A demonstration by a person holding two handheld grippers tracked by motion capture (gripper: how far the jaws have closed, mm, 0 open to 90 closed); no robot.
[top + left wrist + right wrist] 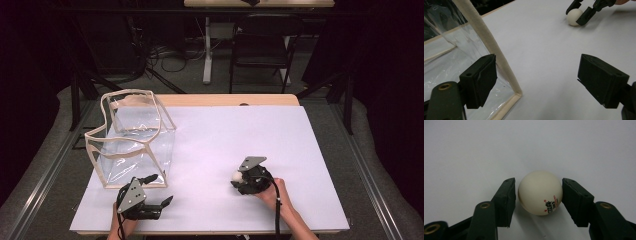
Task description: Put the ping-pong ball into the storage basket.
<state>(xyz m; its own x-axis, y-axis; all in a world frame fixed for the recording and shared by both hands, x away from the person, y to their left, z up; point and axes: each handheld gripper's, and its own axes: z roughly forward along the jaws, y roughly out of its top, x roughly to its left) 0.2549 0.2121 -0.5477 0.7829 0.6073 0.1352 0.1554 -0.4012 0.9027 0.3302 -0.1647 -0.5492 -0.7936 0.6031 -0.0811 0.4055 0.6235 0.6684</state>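
A white ping-pong ball (236, 175) with red and black print lies on the white table sheet (240, 130) at the front right. My right gripper (238, 178) is shut on the ball (540, 193), one black pad against each side, and the ball rests on the sheet. The left gripper view shows the same ball (574, 17) far off between the right gripper's fingers (586, 15). My left gripper (161, 190) stands open at the front left, its jaws wide apart. A clear plastic bag (135, 145) with cream trim stands upright just beyond it, and the bag's near bottom corner (516, 95) lies between my left gripper's (537, 82) jaws, untouched.
The bag's mouth is open at the top and nothing is inside it. The wooden table edge (230, 99) shows behind the sheet. A black chair (262, 40) and a table leg stand on the floor beyond. The person's hands come in at the front edge.
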